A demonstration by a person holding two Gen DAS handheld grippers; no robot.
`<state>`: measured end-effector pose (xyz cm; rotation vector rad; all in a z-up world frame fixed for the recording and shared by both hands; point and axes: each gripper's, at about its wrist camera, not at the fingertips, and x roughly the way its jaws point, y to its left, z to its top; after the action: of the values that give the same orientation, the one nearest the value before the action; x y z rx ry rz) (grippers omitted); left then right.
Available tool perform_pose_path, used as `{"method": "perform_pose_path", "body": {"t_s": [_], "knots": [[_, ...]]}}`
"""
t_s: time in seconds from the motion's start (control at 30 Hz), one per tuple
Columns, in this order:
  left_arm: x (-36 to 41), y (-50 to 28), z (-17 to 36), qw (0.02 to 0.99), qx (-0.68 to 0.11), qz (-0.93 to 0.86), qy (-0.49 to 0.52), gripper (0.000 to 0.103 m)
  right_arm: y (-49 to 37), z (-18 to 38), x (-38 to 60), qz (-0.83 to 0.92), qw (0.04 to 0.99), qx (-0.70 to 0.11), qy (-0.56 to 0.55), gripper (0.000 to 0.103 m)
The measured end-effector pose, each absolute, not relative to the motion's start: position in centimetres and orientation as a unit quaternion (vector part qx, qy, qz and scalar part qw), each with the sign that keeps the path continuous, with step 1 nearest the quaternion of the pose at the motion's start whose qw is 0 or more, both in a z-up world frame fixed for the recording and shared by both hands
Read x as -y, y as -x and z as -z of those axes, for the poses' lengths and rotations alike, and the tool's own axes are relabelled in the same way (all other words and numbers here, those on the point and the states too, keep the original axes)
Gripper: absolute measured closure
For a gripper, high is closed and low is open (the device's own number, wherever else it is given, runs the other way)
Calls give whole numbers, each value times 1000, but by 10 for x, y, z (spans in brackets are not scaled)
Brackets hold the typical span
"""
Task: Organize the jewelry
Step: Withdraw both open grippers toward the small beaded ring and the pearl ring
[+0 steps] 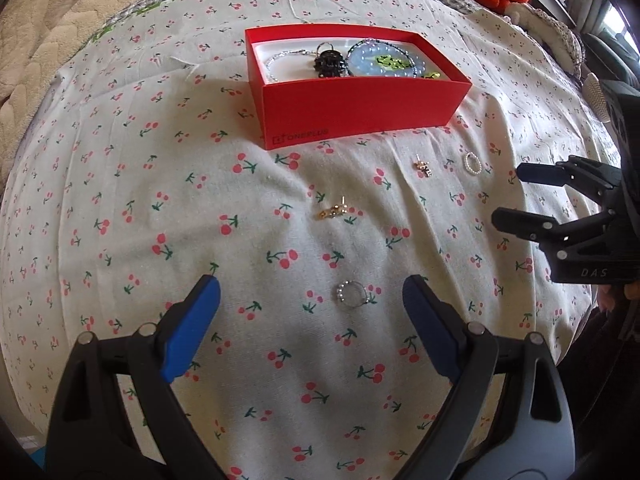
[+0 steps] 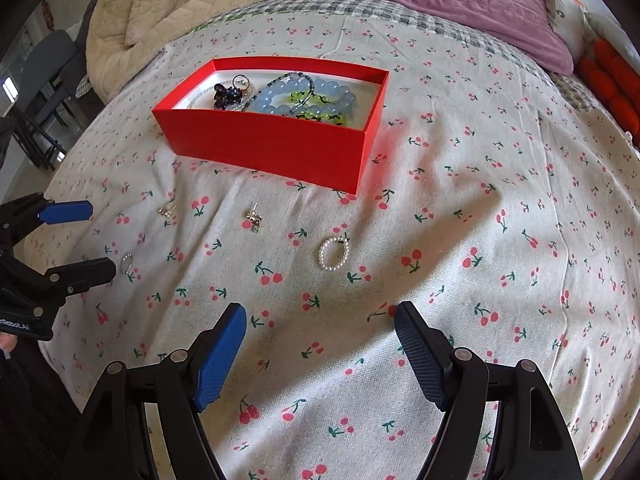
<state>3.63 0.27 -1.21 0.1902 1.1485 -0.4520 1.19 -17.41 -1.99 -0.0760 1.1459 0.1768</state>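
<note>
Now you are holding both grippers wide and empty over the cherry-print bedsheet (image 1: 120, 168): the left gripper (image 1: 312, 292) is framing the silver stone-set ring (image 1: 352, 295), and the right gripper (image 2: 320, 312) is hanging just short of the small white pearl-bead ring (image 2: 334, 254). Both rings are lying on the sheet near its front edge, with the open red cardboard box (image 2: 276, 148) farther back. Since thin rings sink into soft cloth, you are likely best lowering straight and pinching across the band.
</note>
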Motion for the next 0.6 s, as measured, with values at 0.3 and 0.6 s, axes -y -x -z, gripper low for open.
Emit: {"method": "perform_pose_path", "body": {"t_s": [0.3,0.6], "knots": [[9,-38,20,791,-543,268,-87,23,-23,27,166,-104,835,-538,42,25],[16,-24,31,762,-551,318,-118,56,-25,40,174,-134,844,-517,59,25]]}}
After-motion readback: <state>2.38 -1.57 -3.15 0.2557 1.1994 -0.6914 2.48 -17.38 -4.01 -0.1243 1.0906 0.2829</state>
